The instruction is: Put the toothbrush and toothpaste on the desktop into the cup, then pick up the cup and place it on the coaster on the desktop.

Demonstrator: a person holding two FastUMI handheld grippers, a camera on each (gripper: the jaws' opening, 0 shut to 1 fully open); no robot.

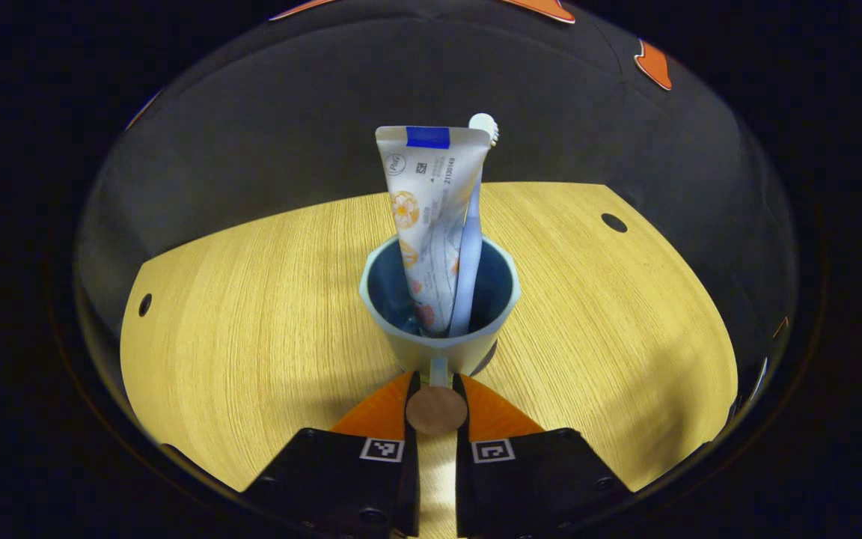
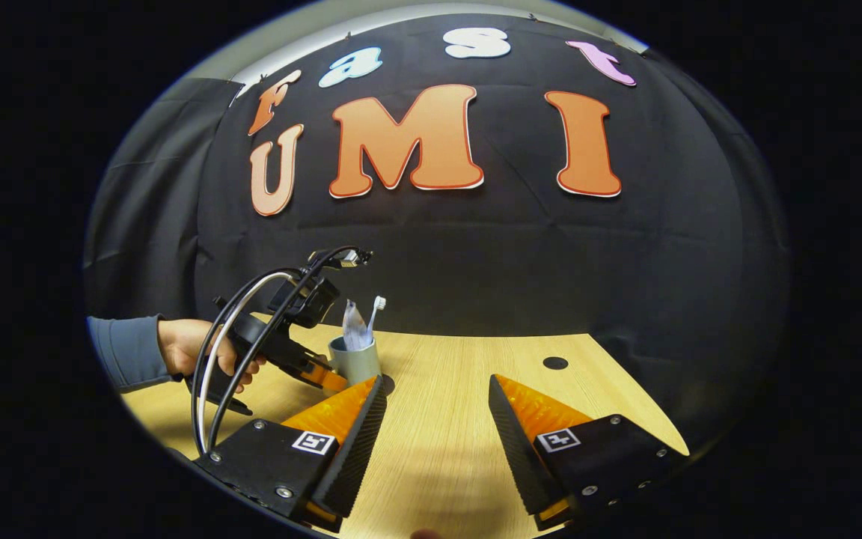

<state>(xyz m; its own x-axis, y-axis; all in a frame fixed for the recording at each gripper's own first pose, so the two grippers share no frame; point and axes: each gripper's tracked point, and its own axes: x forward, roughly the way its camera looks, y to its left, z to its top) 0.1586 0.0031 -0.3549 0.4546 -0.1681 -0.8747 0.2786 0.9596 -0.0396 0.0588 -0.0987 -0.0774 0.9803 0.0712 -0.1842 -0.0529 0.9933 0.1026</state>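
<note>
- two grippers work over a pale wood-grain desktop [image 1: 251,314]; it spreads ahead of both tools, with small dark round holes near its far edges.
- right gripper [image 2: 437,427] hovers with its fingers spread wide apart and nothing between them; the cup sits ahead of it, just past its left finger.
- left gripper [image 1: 437,389], held by a hand [image 2: 203,352] in a grey sleeve, has its fingers drawn close together on the thin handle of the round pale blue-grey cup [image 1: 438,299], which sits straight ahead of the fingertips and touching them. a small round brown disc [image 1: 436,409] lies between the fingers just behind the handle; what it is i cannot tell.
- a white squeeze tube of toothpaste [image 1: 427,217] with a blue band at its crimped top stands inside the cup, leaning a little.
- a slim light-blue toothbrush [image 1: 472,247] with a white head stands beside the tube, also inside the cup.
- a dark edge shows under the cup's base on the right [image 1: 489,358]; possibly the coaster, not certain.
- risk: the grip is on a narrow handle, so the cup could swing or tip when lifted, and the tall tube and brush could topple out.
- risk: setting down off-centre would leave the cup rocking on the coaster's edge.
</note>
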